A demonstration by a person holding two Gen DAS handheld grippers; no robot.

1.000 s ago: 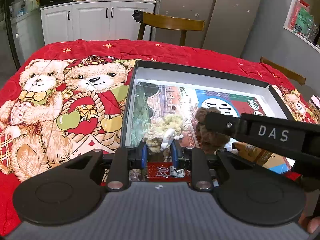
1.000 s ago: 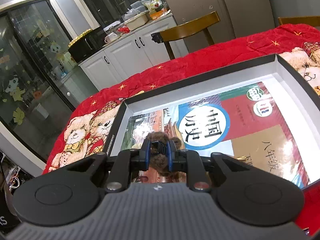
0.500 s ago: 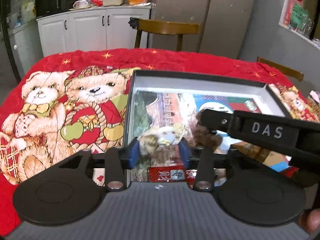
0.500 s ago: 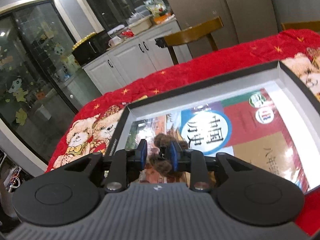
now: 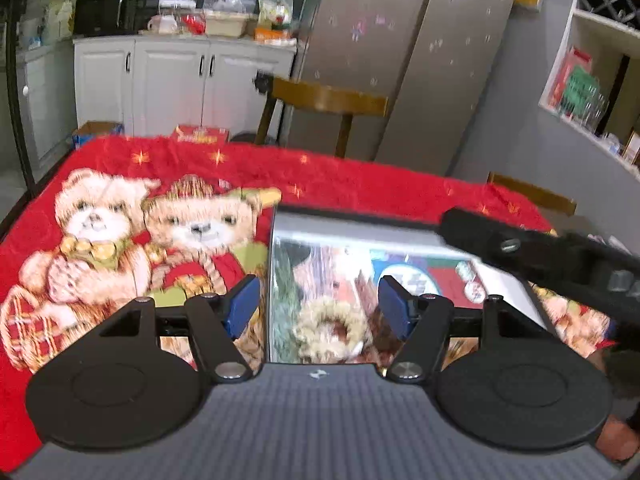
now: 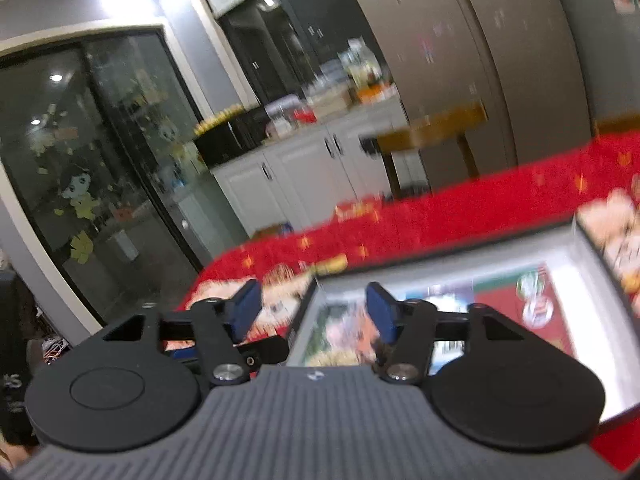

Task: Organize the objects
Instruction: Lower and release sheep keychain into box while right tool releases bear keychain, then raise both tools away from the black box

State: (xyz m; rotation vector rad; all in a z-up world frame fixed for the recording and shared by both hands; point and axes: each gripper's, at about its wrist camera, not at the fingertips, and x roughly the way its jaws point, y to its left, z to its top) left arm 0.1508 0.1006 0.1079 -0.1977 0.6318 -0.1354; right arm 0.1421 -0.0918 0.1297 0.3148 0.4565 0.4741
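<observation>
A cream fuzzy toy (image 5: pixel 330 330) lies in the shallow black-rimmed box (image 5: pixel 360 216) on top of a colourful book (image 5: pixel 412 280). My left gripper (image 5: pixel 320 306) hovers above it, jaws opening, blue pads apart and clear of the toy. A dark brown fuzzy toy (image 5: pixel 380 326) lies just right of the cream one, mostly hidden. My right gripper (image 6: pixel 314 314) is raised over the box's near left corner (image 6: pixel 316 288), jaws opening with nothing between them. Its black arm (image 5: pixel 540 248) crosses the right of the left wrist view.
The box sits on a red blanket with teddy bears (image 5: pixel 160 232) covering the table. A wooden chair (image 5: pixel 328 100) stands behind the far edge, another (image 5: pixel 532 196) at the right. White cabinets (image 5: pixel 180 80), a fridge and wall shelves lie beyond.
Both grippers let go of their toys, opened wide and rose, tilting up so more of the room shows. The cream and brown toys stay in the box.
</observation>
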